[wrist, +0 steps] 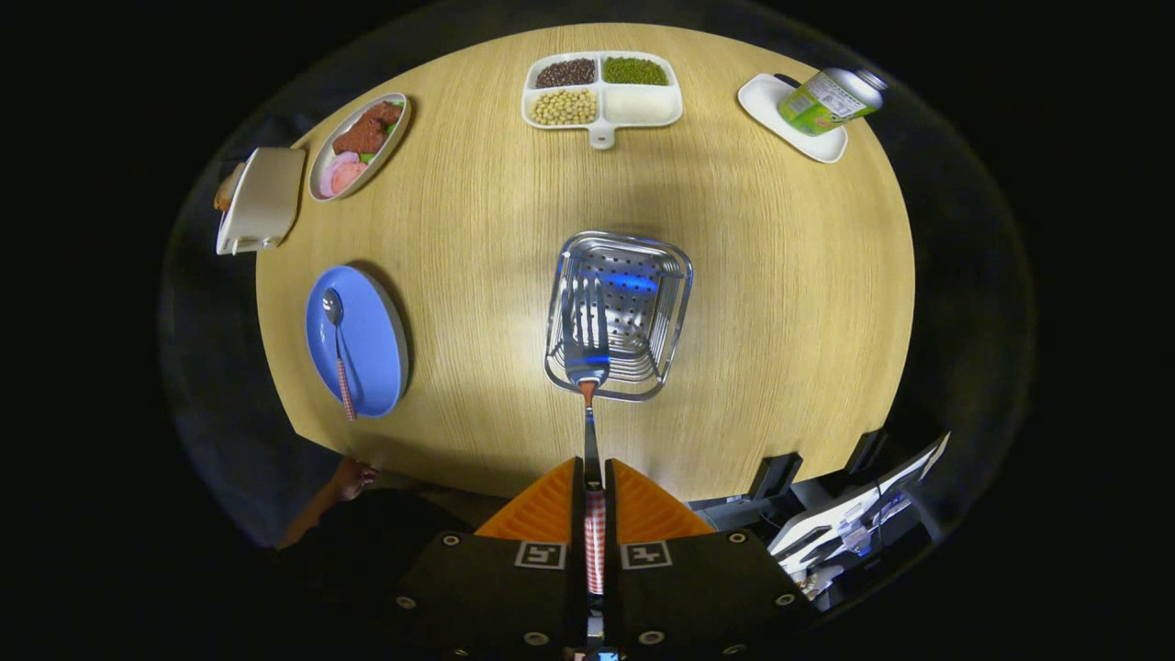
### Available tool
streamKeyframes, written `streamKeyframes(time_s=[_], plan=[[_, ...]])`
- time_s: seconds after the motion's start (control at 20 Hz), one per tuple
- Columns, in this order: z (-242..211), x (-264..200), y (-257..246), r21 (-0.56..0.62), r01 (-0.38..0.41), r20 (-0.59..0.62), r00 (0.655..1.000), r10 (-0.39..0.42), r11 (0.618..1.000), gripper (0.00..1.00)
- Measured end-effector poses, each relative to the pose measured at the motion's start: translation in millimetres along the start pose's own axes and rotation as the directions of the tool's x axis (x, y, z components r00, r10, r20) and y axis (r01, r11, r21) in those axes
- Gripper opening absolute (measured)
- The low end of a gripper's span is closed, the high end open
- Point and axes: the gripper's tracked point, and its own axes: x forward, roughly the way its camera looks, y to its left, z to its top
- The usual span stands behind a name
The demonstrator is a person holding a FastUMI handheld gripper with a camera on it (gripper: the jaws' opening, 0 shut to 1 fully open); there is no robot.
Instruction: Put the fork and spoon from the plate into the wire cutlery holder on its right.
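My gripper (593, 477) is shut on the checked handle of the fork (586, 335), high above the round wooden table. The fork points straight ahead of the fingers, and its tines hang over the mouth of the metal cutlery holder (656, 275), seen from above near the table's middle. To the holder's left lies the blue plate (372, 344). On it rests the spoon (338, 349), bowl away from me, its checked handle reaching past the plate's near rim.
At the far side stands a white divided dish (643, 106) of beans and grains. A white tray (766, 101) with a green can (829, 99) sits far right. Far left are an oval dish (321, 179) of food and a white box (262, 197). A hand (352, 477) rests at the table's near edge.
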Motion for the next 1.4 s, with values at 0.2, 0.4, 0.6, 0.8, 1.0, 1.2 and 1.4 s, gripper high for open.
streamKeyframes(time_s=[0.2, 0.4, 0.6, 0.8, 1.0, 1.2, 1.4], plan=[[5.7, 0.0, -17.3, -0.039, 0.023, -0.117, 0.993, -0.028, 0.999, 0.07], [22.6, 0.0, -19.1, -0.091, 0.027, -0.202, 0.978, -0.045, 0.995, 0.08], [32.7, 6.0, -17.7, -0.141, 0.043, -0.285, 0.955, -0.082, 0.989, 0.08], [40.8, 8.2, -9.4, -0.117, 0.015, -0.322, 0.945, -0.052, 0.993, 0.11], [50.0, 7.1, -7.4, -0.082, -0.020, -0.301, 0.954, -0.006, 0.996, 0.14], [56.7, -1.1, -7.3, -0.039, -0.057, -0.226, 0.973, 0.046, 0.998, 0.40], [60.1, -15.6, 3.7, -0.017, -0.097, -0.110, 0.989, 0.095, 0.995, 0.55]])
